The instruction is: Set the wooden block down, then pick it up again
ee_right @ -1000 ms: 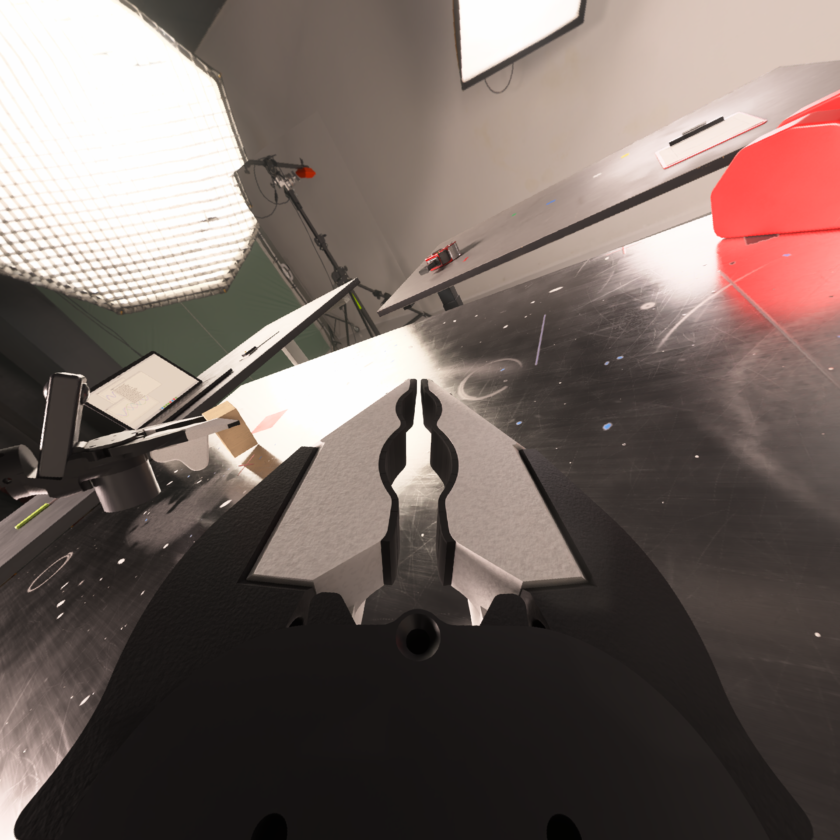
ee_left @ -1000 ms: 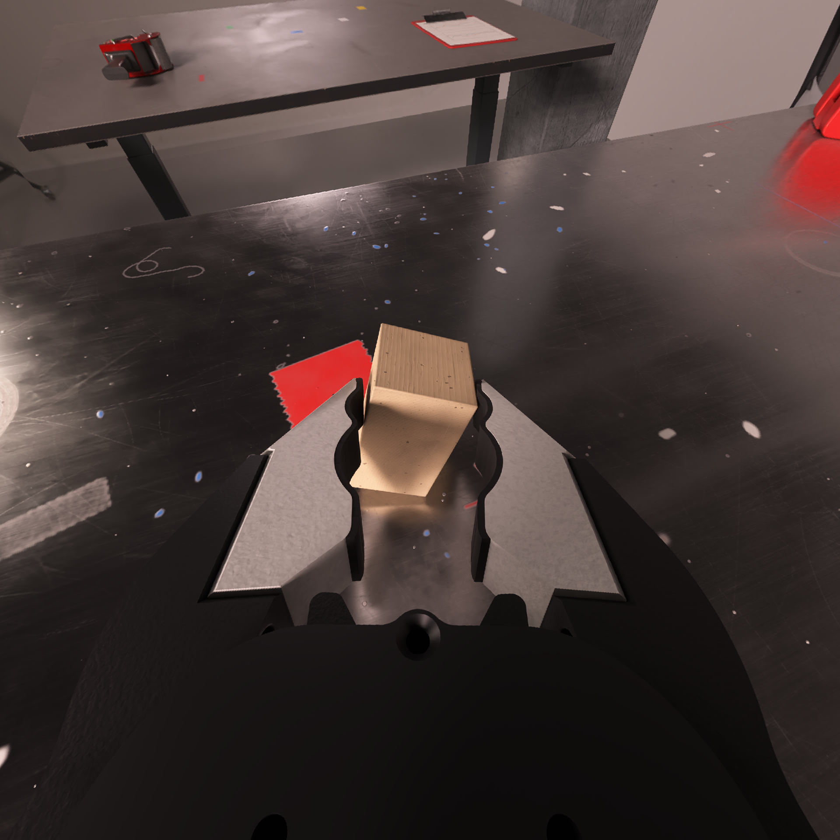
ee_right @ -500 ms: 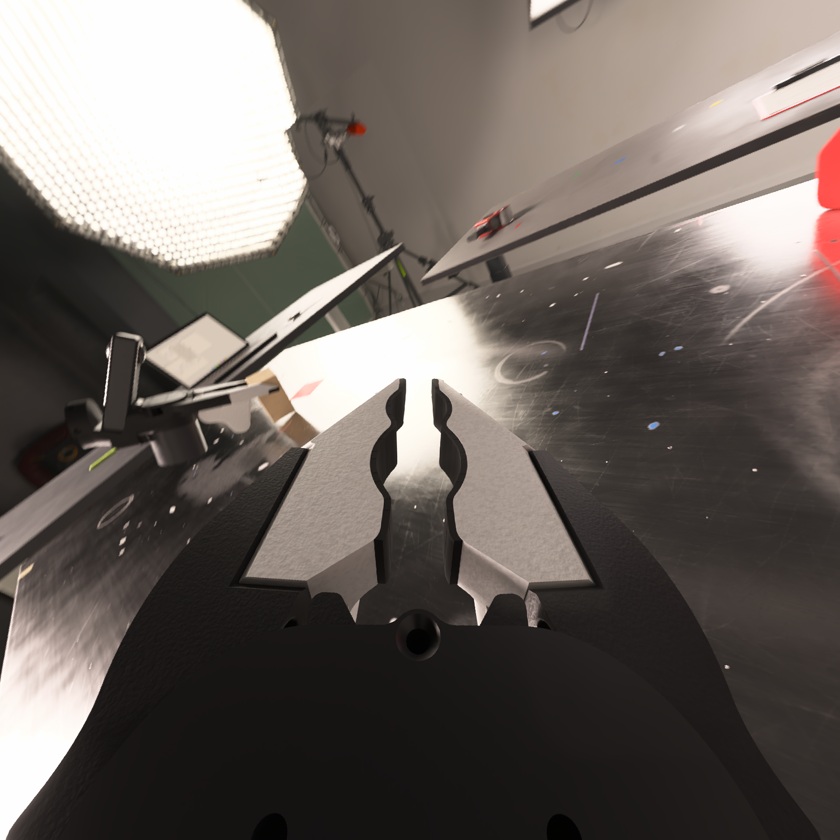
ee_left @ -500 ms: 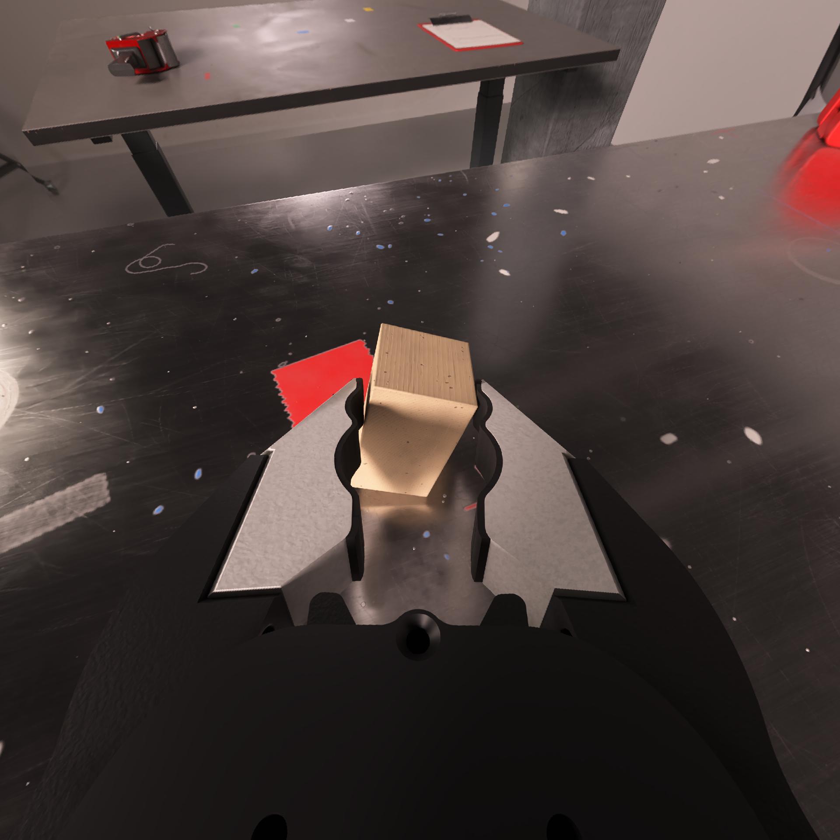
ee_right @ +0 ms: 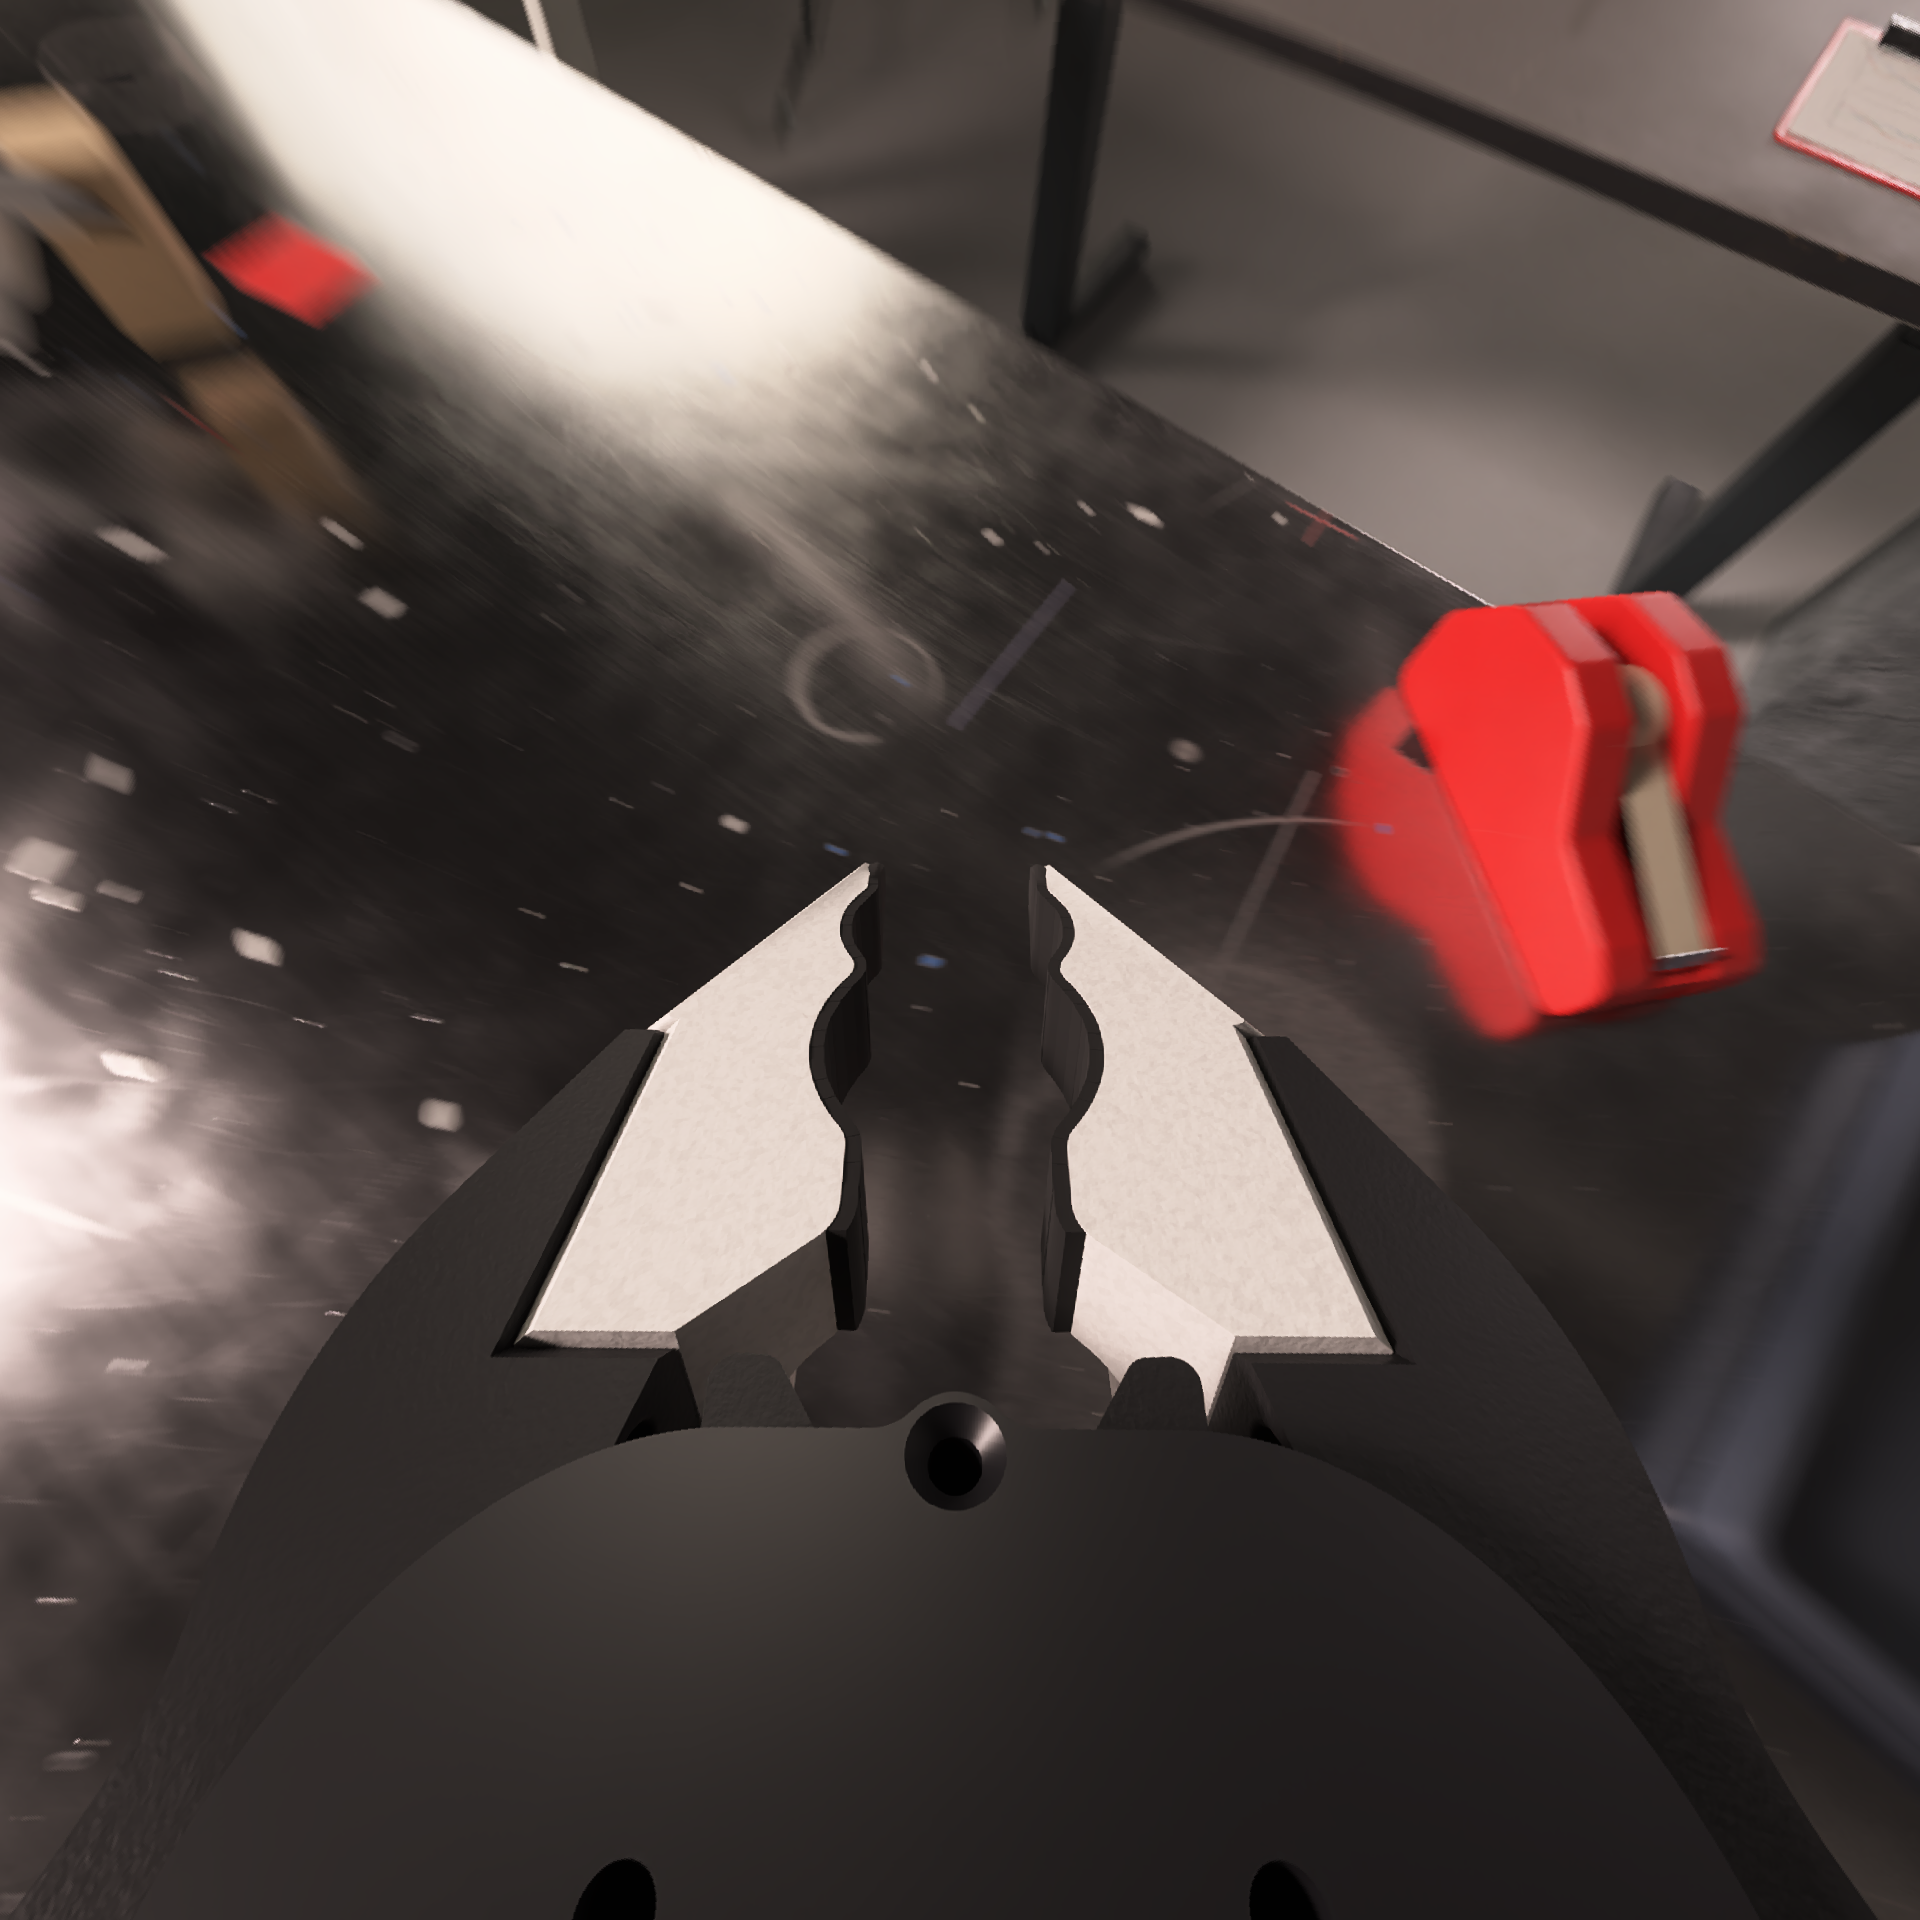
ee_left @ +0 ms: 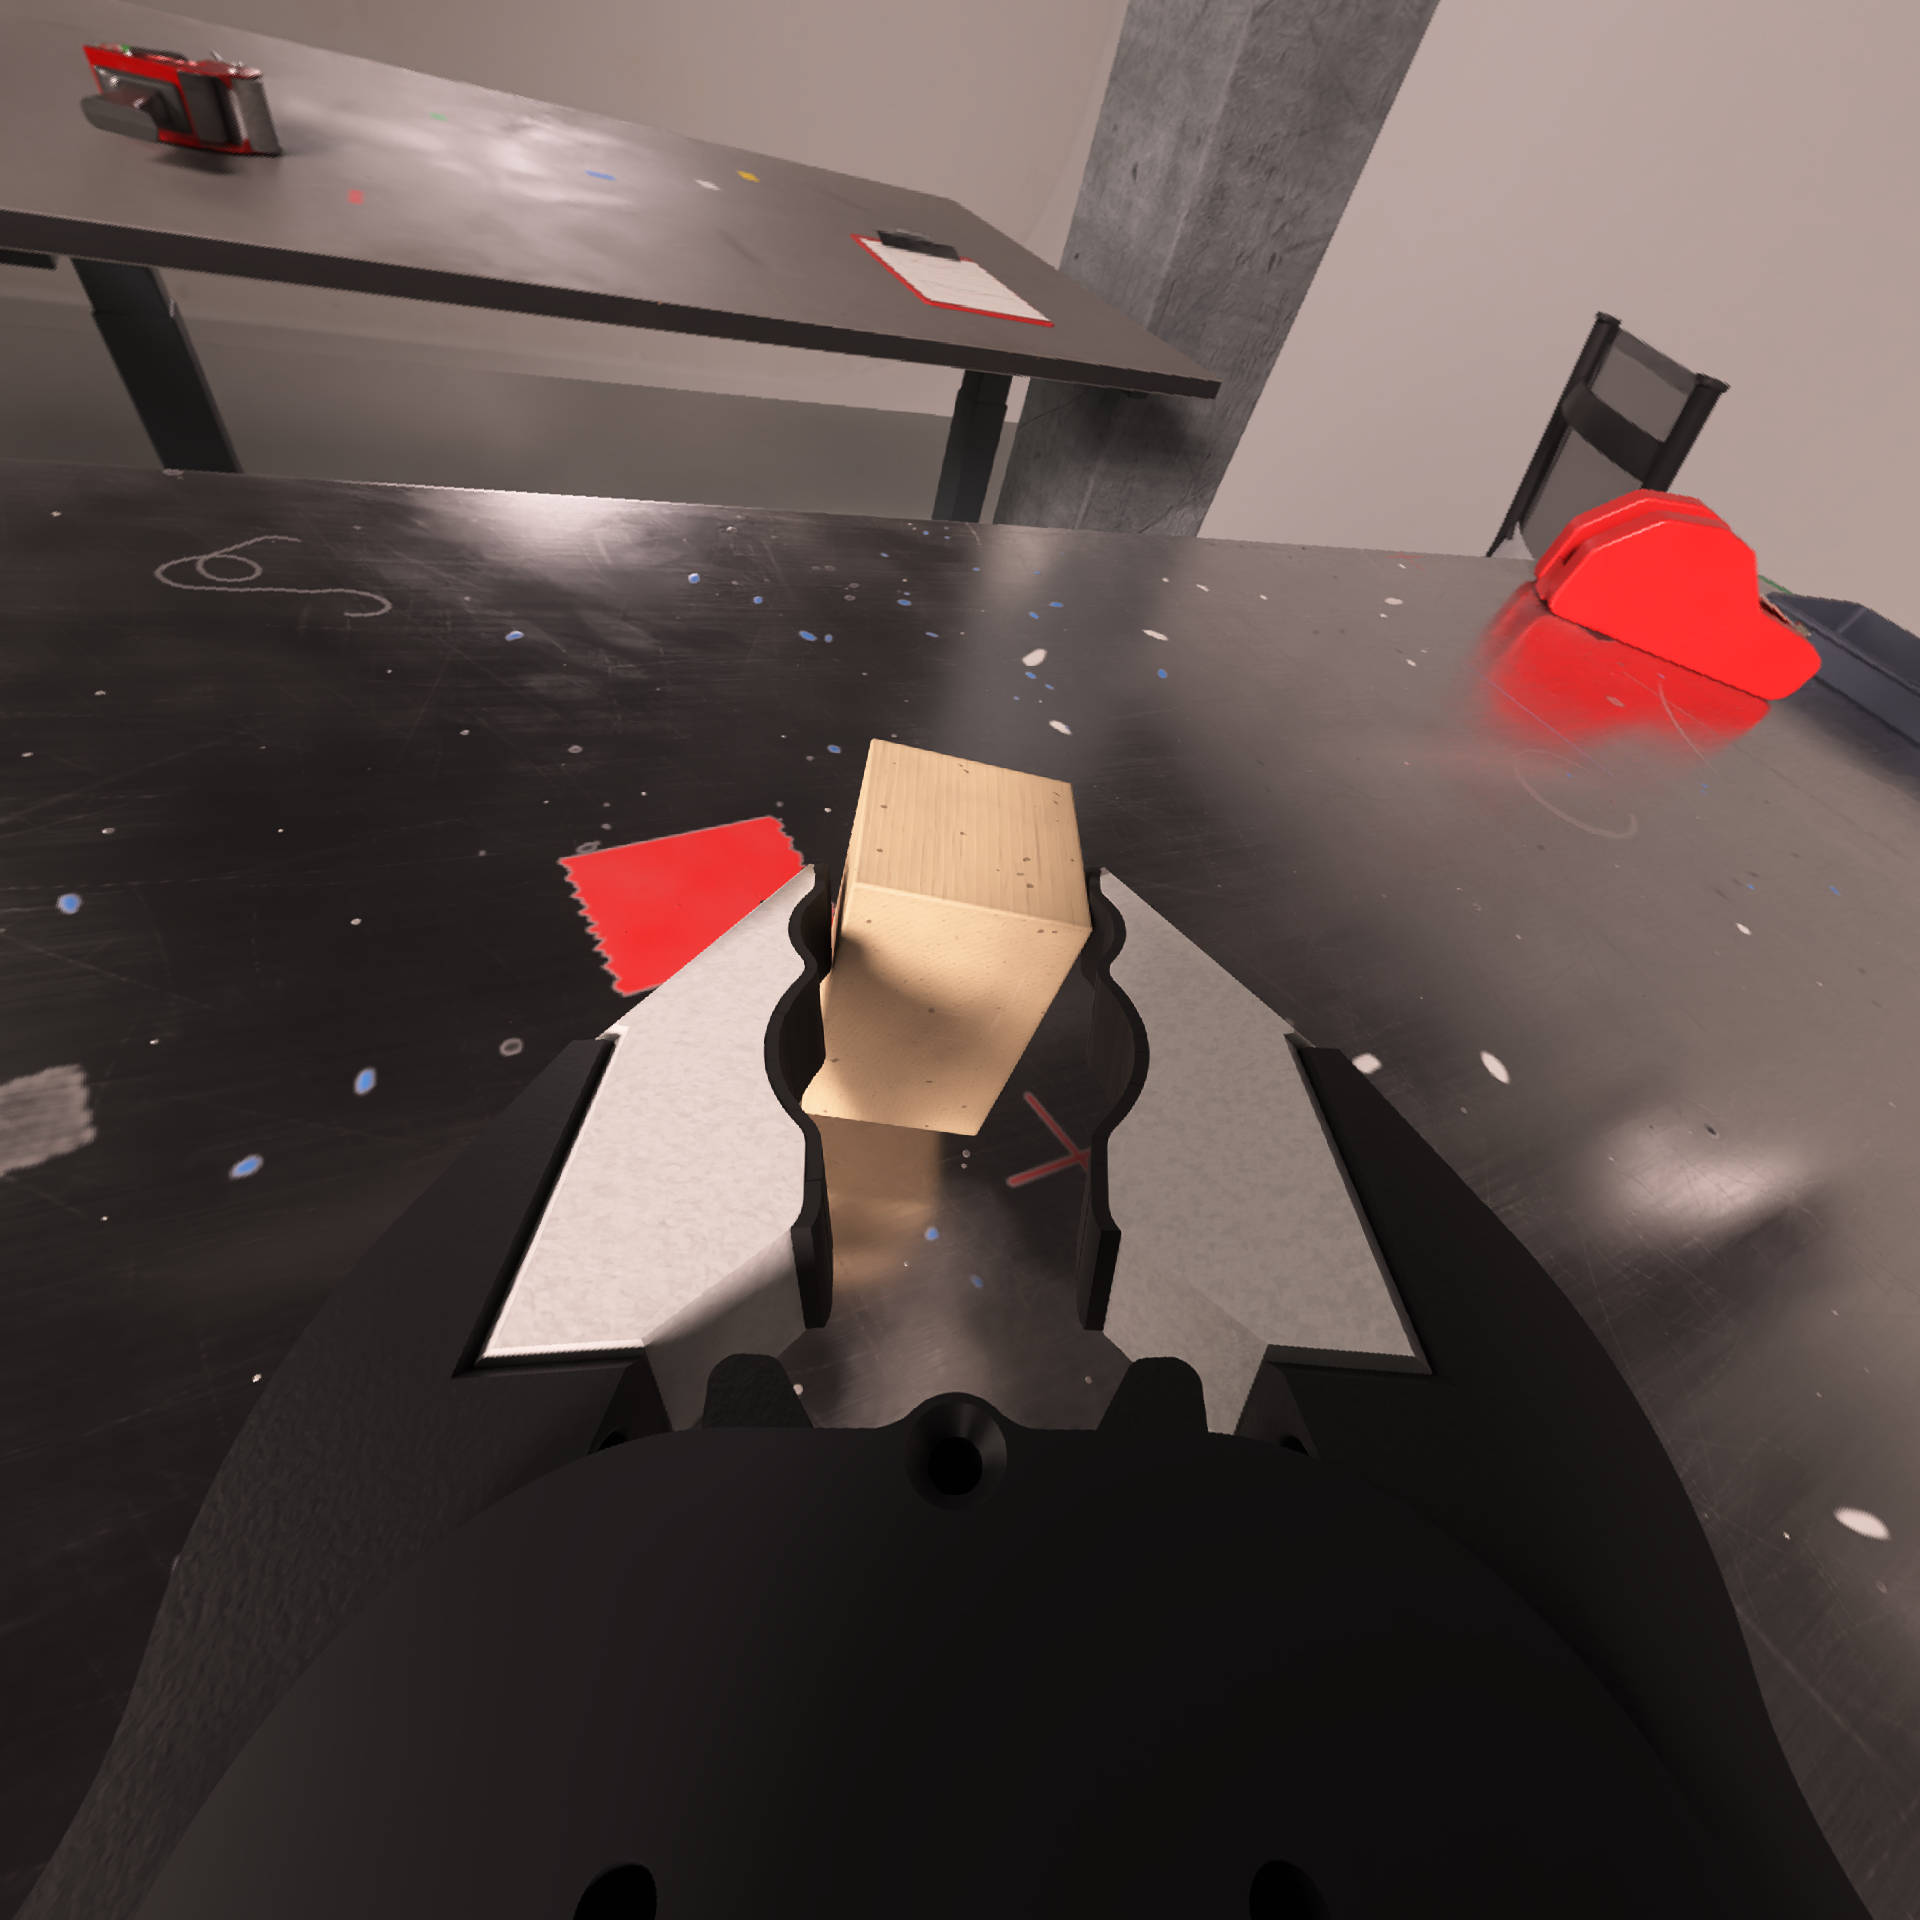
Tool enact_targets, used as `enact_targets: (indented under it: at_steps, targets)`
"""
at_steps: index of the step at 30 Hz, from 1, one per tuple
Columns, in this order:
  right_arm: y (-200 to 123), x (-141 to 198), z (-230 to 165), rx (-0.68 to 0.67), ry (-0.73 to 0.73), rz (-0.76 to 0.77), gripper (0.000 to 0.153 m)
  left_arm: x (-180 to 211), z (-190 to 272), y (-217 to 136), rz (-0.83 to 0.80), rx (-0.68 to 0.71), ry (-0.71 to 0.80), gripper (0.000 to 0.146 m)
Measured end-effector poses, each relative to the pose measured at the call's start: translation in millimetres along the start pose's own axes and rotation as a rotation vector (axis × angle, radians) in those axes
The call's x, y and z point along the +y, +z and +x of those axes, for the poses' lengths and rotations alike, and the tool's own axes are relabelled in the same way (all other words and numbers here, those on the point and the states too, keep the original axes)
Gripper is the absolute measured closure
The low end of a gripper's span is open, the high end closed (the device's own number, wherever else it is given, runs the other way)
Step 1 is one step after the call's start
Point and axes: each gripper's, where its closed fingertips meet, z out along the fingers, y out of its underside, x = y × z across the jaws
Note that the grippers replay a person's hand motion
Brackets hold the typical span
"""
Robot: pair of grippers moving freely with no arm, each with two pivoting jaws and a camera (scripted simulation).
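left gripper [ee_left: 961, 894] still clenched on wooden block [ee_left: 951, 971], frame centre, just above dark table [ee_left: 312, 790]; view now tilted. right gripper [ee_right: 954, 883] fingers spread wider, empty, swung toward red tool [ee_right: 1558, 810]. set-down pending.

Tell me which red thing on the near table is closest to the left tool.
The flat red patch with a jagged edge, lying right beside the left tool and its wooden block. The bulky red tape holder sits far off at the table's right edge.
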Motion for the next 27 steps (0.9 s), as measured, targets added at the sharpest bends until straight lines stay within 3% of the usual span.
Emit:
enact_targets:
  at_steps: [4, 11, 27]
  targets:
    - [43.4, 11.9, 48.8, 0.049, -0.142, -0.238, 0.124, 1.4, 5.3, -2.7, 0.0, 0.026, 0.003, 0.098]
    - [106.1, 47.6, 78.7, -0.035, -0.308, -0.569, 0.125, 6.9, 10.4, -6.9, -0.02, 0.045, -0.007, 0.098]
    - [134.1, 65.5, 77.4, -0.279, -0.499, -0.842, 0.128, 20.5, 30.2, -8.1, -0.094, 0.047, 0.027, 0.098]
